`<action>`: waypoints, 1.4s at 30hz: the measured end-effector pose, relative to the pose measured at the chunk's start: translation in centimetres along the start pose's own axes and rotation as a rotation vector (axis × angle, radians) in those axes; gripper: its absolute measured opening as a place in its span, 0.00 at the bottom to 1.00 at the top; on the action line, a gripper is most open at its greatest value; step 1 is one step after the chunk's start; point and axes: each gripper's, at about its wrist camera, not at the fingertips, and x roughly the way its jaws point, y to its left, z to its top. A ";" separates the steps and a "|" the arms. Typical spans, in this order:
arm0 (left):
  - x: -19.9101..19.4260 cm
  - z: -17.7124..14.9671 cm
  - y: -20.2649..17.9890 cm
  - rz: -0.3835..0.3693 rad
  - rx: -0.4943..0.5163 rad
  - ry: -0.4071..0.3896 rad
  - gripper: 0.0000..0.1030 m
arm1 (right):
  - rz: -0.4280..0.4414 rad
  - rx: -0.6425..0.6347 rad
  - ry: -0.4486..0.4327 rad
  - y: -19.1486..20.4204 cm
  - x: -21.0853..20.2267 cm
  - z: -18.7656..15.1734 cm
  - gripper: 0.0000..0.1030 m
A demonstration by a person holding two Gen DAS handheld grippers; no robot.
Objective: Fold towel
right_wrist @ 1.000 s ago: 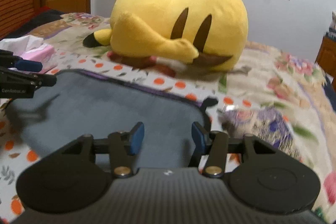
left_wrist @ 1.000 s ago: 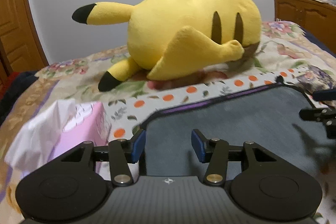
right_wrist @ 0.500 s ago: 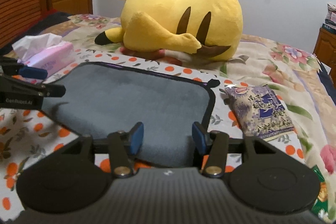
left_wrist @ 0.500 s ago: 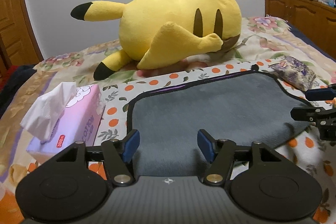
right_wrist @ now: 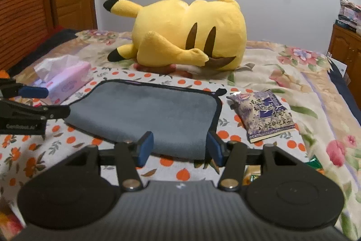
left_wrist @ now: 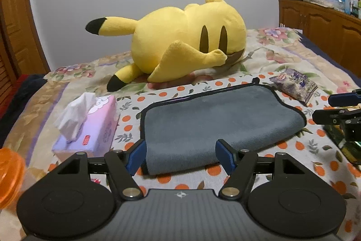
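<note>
A bed point(left_wrist: 282, 55) with a floral cover carries a dotted cloth point(left_wrist: 293, 146). On the cloth lie a folded grey towel point(left_wrist: 214, 121), a tissue box point(left_wrist: 90, 125) and a snack packet point(left_wrist: 295, 85); behind them lies a yellow plush toy point(left_wrist: 187, 42).

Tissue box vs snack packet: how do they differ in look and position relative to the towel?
The tissue box is a pink block with a white tissue sticking out of its top; the snack packet is a flat purple printed pouch, apparently sealed. The tissue box sits off the left end of the grey towel, the snack packet off the right end. Both rest on the bedspread, neither touching the towel.
</note>
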 end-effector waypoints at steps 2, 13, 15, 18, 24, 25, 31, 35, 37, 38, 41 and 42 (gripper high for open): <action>-1.2 0.0 -0.1 0.001 0.007 -0.005 0.70 | -0.007 0.007 -0.007 0.0 -0.9 0.0 0.54; -6.5 0.2 -0.4 0.004 0.012 -0.032 0.78 | -0.020 0.009 -0.051 0.7 -5.8 0.0 0.75; -7.6 0.3 -0.5 0.005 0.011 -0.035 0.78 | -0.045 0.010 -0.068 0.9 -6.8 -0.1 0.79; -9.2 0.3 -0.7 0.004 0.012 -0.037 0.78 | -0.045 0.022 -0.072 1.0 -8.2 -0.2 0.79; -12.3 0.4 -0.7 -0.003 -0.024 -0.038 0.81 | -0.051 0.035 -0.088 1.0 -10.9 -0.1 0.84; -12.8 0.4 -0.8 -0.002 -0.025 -0.041 0.82 | -0.051 0.037 -0.093 1.0 -11.3 -0.1 0.85; -15.2 0.4 -1.3 -0.005 -0.022 -0.052 0.86 | -0.059 0.046 -0.122 0.8 -13.6 -0.1 0.88; -16.6 0.1 -1.7 -0.007 -0.020 -0.058 0.88 | -0.062 0.043 -0.132 0.8 -14.7 -0.4 0.96; -17.1 0.0 -1.9 -0.010 -0.014 -0.061 0.88 | -0.069 0.038 -0.138 0.9 -15.2 -0.5 0.96; -17.5 -0.1 -2.0 -0.010 -0.006 -0.063 0.88 | -0.070 0.038 -0.141 0.9 -15.5 -0.6 0.96; -18.3 -0.5 -2.2 -0.010 0.009 -0.067 0.89 | -0.066 0.046 -0.147 0.9 -16.1 -0.8 0.96; -18.5 -0.6 -2.3 -0.009 0.012 -0.070 0.91 | -0.067 0.047 -0.148 0.9 -16.4 -0.9 0.97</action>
